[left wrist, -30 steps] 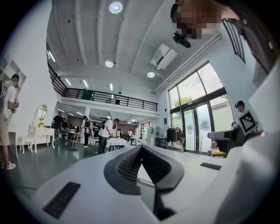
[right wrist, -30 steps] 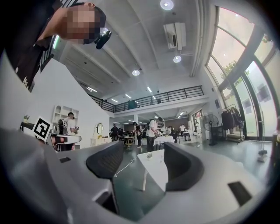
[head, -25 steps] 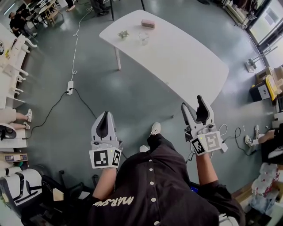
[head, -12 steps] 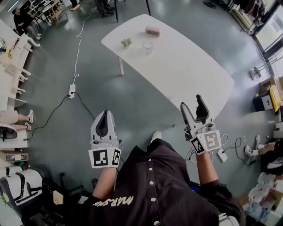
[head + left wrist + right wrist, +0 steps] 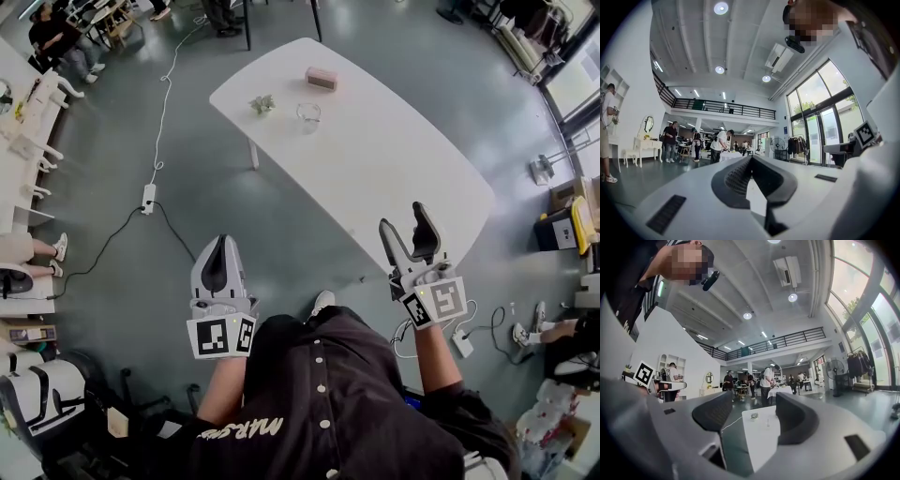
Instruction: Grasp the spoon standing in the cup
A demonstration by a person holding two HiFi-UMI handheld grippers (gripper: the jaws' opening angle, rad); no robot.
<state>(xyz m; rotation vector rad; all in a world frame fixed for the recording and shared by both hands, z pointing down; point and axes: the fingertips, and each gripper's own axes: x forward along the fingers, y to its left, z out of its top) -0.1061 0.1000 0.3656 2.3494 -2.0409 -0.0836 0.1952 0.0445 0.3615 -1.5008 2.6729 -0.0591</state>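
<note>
Left gripper (image 5: pixel 221 248) jaws together, empty. Right gripper (image 5: pixel 403 218) jaws apart, empty. Clear glass cup (image 5: pixel 307 112), spoon too small to discern, stood at far end of white worktop (image 5: pixel 375 150), well apart from both.

1. Cannot make out a spoon in the cup (image 5: pixel 307 112), far ahead of the right gripper (image 5: pixel 403 221) and its jaws: too small in the head view.
2. In the right gripper view, far off between the spread jaws, merely a pale speck on the table (image 5: pixel 759 441); contents past telling.
3. Cannot name the small greenish thing (image 5: pixel 262 103) beside the cup; too small.
4. Past the left gripper (image 5: pixel 217 247), whose jaws meet at the tips, only a white sliver (image 5: pixel 757 201) through their gap; cannot tell what.
5. Behind both jaws, torso (image 5: pixel 328 412) cut off by the head view's bottom edge; legs hidden beneath it, save one shoe (image 5: pixel 322 302).
</note>
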